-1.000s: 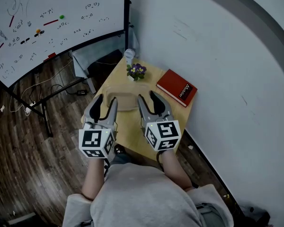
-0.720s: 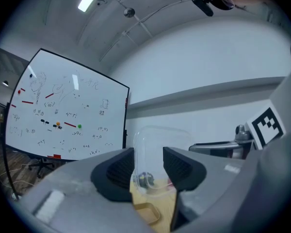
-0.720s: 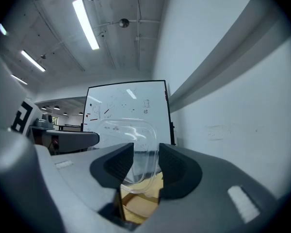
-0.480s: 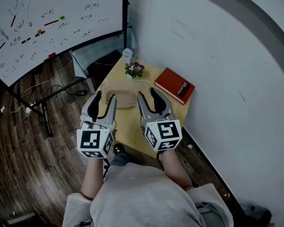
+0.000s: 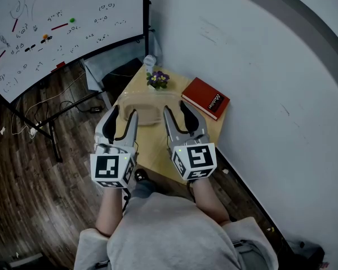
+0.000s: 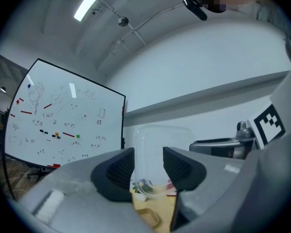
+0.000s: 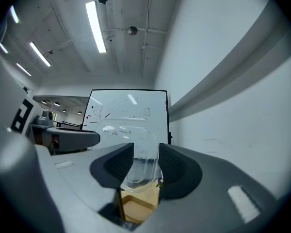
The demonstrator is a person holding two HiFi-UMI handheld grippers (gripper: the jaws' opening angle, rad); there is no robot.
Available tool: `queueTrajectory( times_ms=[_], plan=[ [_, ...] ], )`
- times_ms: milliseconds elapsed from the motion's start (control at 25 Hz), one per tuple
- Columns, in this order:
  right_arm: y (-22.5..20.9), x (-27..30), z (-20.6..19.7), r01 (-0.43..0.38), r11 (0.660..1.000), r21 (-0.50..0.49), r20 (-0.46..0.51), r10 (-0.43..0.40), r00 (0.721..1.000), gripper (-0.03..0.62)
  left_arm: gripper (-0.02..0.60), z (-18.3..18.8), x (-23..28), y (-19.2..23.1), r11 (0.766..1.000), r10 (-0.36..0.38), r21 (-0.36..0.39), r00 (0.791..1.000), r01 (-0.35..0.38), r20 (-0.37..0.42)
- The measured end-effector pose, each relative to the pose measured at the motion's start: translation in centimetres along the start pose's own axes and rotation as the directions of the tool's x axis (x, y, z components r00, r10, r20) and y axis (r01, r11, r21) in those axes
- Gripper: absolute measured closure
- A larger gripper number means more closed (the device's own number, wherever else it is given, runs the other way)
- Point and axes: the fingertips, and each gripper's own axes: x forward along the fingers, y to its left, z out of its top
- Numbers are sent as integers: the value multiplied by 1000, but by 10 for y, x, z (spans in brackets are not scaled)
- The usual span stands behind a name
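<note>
A clear plastic box (image 5: 143,108) with rounded corners hangs over the small wooden table (image 5: 158,145), held between both grippers. My left gripper (image 5: 124,114) grips its left side and my right gripper (image 5: 177,110) its right side. In the left gripper view the clear box (image 6: 157,144) stands up between the dark pads of the left gripper (image 6: 149,164). The right gripper view shows the same clear box (image 7: 131,130) rising out of the right gripper (image 7: 146,161). Through the box and under it I see tan table surface; I cannot tell whether anything lies inside.
A red book (image 5: 205,98) lies at the table's right, close to the grey wall. A small pot of purple flowers (image 5: 157,79) and a white round object (image 5: 150,61) stand at the far end. A whiteboard (image 5: 56,21) on a stand and cables occupy the wooden floor to the left.
Both grippers have tilted slightly upward with the clear box still between their jaws; the whiteboard sits lower in both gripper views. The table has shifted a little up in the head view.
</note>
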Motion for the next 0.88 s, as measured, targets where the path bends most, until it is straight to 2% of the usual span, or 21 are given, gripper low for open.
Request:
queueTrajectory(
  times_ms=[400,880],
  plan=[
    [2,-10,11,12,999,-30,35,-11,999,430,397,9,-7,-7,999,-2,33,1000,1,27],
    [8,-22,15,17,998,-57,58,-14,998,430,397,10,-17,-10,999,3,35,999,-4,37]
  ],
)
